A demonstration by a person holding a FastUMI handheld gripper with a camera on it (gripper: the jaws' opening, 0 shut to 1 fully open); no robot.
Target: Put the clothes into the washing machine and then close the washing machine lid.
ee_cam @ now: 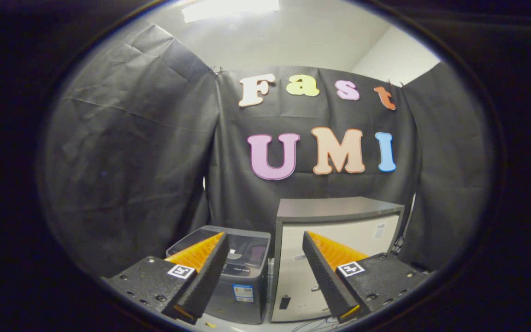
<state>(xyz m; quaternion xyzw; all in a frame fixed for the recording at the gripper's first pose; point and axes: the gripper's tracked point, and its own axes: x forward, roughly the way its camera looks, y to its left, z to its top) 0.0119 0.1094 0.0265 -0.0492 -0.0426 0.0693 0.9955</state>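
Gripper view: washing machine beyond open tool.

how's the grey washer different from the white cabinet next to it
The washing machine is lower and dark grey with a glossy dark lid; the cabinet stands taller, with a white front under a flat grey top. The washing machine sits beyond one finger, the cabinet shows between and beyond both. Both stand side by side against the black cloth wall. The gripper is open, holding nothing.

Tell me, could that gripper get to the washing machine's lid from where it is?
Probably yes. The gripper is open with nothing held, and the small grey washing machine stands beyond its fingers, beside a pale cabinet. Nothing stands between them and its lid, which looks shut.
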